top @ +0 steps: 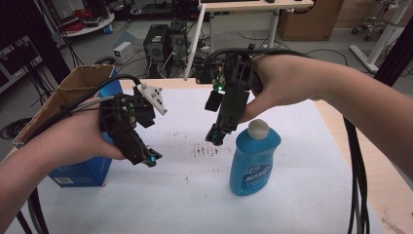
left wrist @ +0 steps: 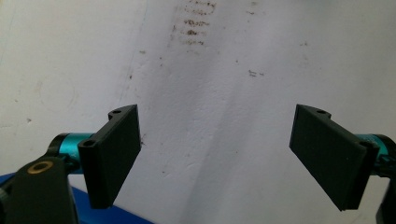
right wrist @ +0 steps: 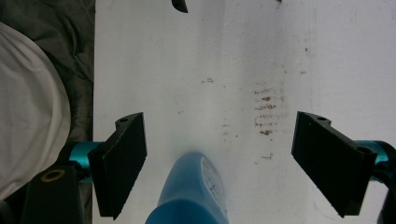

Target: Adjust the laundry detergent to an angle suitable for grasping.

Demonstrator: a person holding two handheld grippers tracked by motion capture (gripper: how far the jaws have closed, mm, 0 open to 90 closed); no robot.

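A blue bottle [top: 254,158] stands upright on the white desk [top: 185,204], right of centre in the high view, its long axis vertical and its pale cap [top: 258,128] on top. The right tongs [top: 217,135] hang just left of the cap and slightly above the bottle's shoulder, tips pointing down toward the sheet, near the bottle but not touching it. In the right gripper view the bottle [right wrist: 189,193] rises at the bottom middle, between the two black jaws, which stand spread wide with clear gaps on both sides.

The left tongs [top: 146,158] sit well apart at the left of the frame, close beside an open cardboard box [top: 80,87] with blue sides. Their jaws are also spread, with nothing but the stained white sheet [left wrist: 210,70] between them in the left gripper view.

The right hand is plainly the nearer one. I'd judge a grasp would call for that hand to shift a little toward the bottle and close across its narrow neck.
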